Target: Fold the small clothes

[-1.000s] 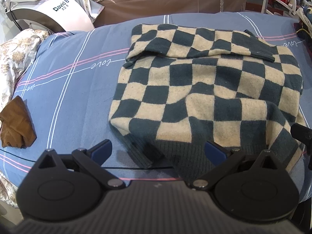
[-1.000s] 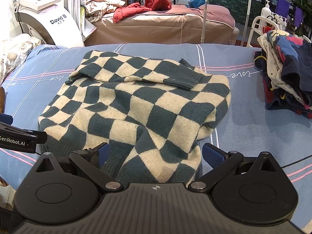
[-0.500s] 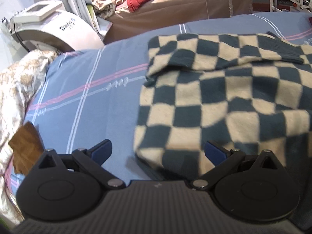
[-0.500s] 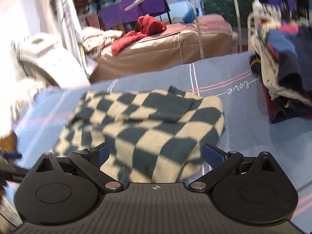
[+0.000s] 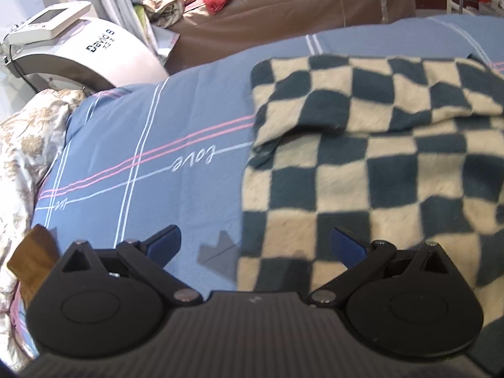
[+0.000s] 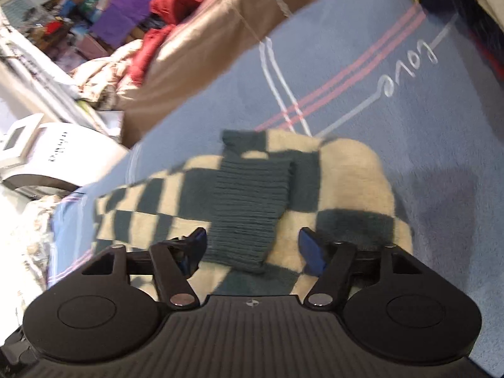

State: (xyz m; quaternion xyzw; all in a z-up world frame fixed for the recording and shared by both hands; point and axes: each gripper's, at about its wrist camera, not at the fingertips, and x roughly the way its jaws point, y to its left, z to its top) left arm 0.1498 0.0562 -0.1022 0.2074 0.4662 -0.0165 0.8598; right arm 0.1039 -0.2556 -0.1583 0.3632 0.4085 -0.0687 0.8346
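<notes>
From my left wrist camera I see the checked sweater (image 5: pixel 371 170), dark teal and cream, lying spread on the bed (image 5: pixel 163 145) with its blue sheet and pink and white stripes. My left gripper (image 5: pixel 255 244) stands wide, nothing between its blue pads; the left pad is over bare sheet and the right pad over the sweater's near left edge, so the edge runs up between them (whether either pad touches the cloth I cannot tell). A sleeve is folded across the upper part of the sweater. At the far left of this view a brown cloth (image 5: pixel 33 258) lies beside a floral pillow (image 5: pixel 25 145), and a white machine (image 5: pixel 78 53) stands beyond the bed's corner. On the right wrist camera the picture is tilted and a little blurred. My right gripper (image 6: pixel 252 247) has just been narrowing its jaws, though they are still well apart, and the ribbed teal cuff (image 6: pixel 249 208) of the folded sleeve lies between the pads without being pinched. The sweater (image 6: pixel 346 170) sits under it, near the sheet's stitched word. Behind, a tan-covered bed (image 6: pixel 201 60) carries a red garment (image 6: pixel 170 3).
</notes>
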